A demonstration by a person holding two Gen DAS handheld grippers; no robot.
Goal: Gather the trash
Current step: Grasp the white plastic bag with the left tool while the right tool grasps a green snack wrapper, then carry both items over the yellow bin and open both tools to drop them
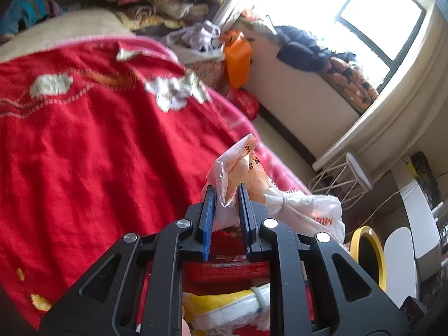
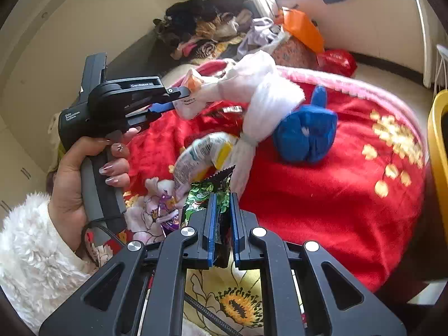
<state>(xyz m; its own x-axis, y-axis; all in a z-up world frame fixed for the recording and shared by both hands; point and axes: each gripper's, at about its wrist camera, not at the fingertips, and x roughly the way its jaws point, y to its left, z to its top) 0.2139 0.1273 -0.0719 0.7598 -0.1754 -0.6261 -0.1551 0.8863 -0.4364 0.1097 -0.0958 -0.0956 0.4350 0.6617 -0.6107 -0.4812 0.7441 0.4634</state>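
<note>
Landmark: the bed [image 2: 322,210]. A blanket [image 1: 98,154] covers it. On the blanket, near the bed's middle in the right wrist view, lies a stuffed toy [image 2: 306,134]. Beside the toy, toward the left hand [image 2: 84,173], a knotted plastic bag [image 2: 260,98] is raised over the bed, one end between the left gripper's [image 2: 182,98] jaws. A snack wrapper [image 2: 221,196] sits nearer, at the bed's front edge, between the right gripper's [image 2: 222,204] jaws. Behind the bed, against the wall, clothes [image 2: 201,25] are piled. Off the bed's right side stands a bin [image 2: 436,145].

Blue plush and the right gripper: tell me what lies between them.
In the right wrist view, bare red blanket lies between the blue plush and the right gripper.
</note>
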